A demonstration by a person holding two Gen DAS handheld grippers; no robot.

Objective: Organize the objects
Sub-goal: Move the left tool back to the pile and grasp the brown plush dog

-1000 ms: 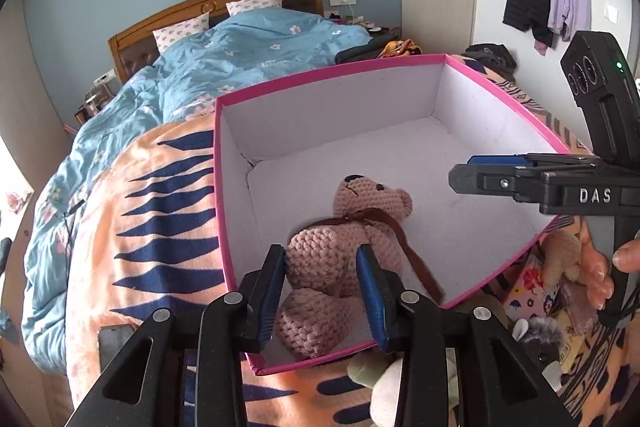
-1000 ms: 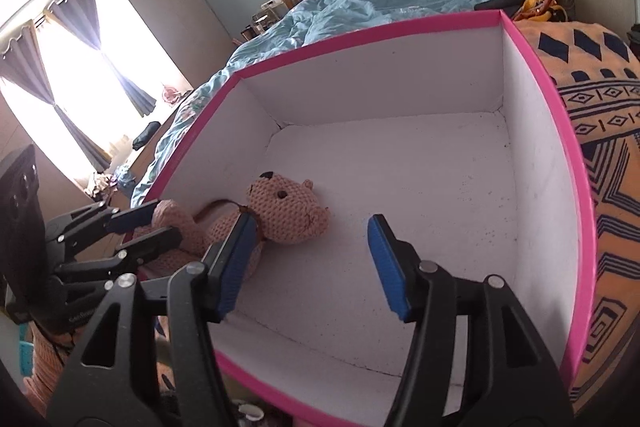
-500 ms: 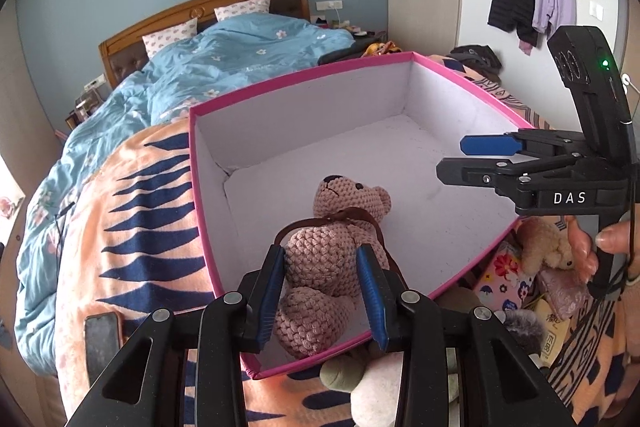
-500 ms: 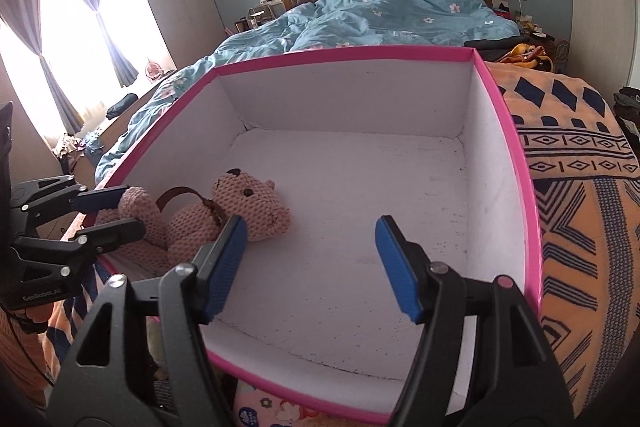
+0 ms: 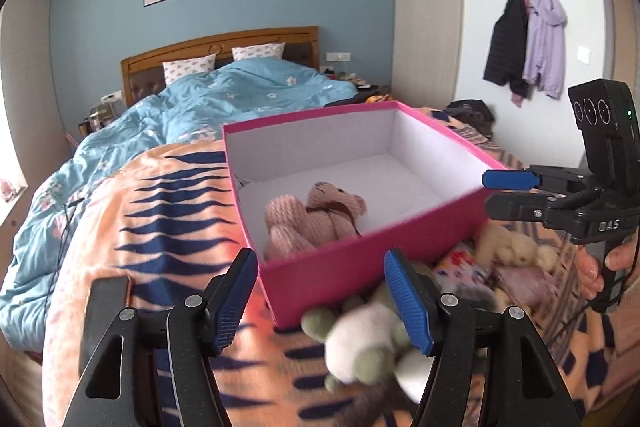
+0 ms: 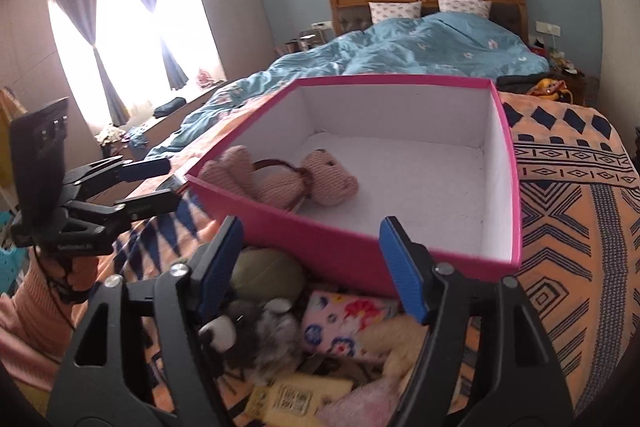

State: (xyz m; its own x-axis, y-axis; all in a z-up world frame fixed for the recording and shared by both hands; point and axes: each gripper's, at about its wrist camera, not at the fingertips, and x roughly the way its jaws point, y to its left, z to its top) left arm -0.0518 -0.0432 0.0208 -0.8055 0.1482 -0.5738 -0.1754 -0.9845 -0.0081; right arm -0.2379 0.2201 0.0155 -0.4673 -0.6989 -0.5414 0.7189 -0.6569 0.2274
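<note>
Broadly, biggest first: bed (image 5: 248,87) w/ blue floral duvet runs to the wooden headboard; an orange blanket (image 5: 160,211) w/ navy pattern covers the near end. On the blanket sits the pink box (image 5: 360,251), white inside, no lid on it.

L gripper (image 5: 320,291) is level, pointing at the box's near wall from just outside it, above the blanket; blue pads wide apart, nothing between them. In the R wrist view it shows at far left (image 6: 148,183), beside the box's left corner. R gripper (image 6: 316,263) hangs outside the near wall too, tilted down a bit over the toy pile; fingers spread wide, holding nothing. In the L wrist view it comes in from the right (image 5: 512,191), held by a hand (image 5: 600,267) on its grip.

Pink crochet teddy bear (image 5: 316,219) lies on its side in the box's near-left corner, legs against the left wall, head toward the centre, brown ribbon round the neck. Rest of the box floor is bare white.

Outside, touching the box's near wall: a pile of soft toys. White-and-green plush (image 5: 368,339) (blurred), grey furry plush (image 6: 256,331), cream teddy (image 5: 508,247), floral pouch (image 6: 344,323). Dark phone (image 5: 106,311) lies on the blanket, left of the L gripper.
</note>
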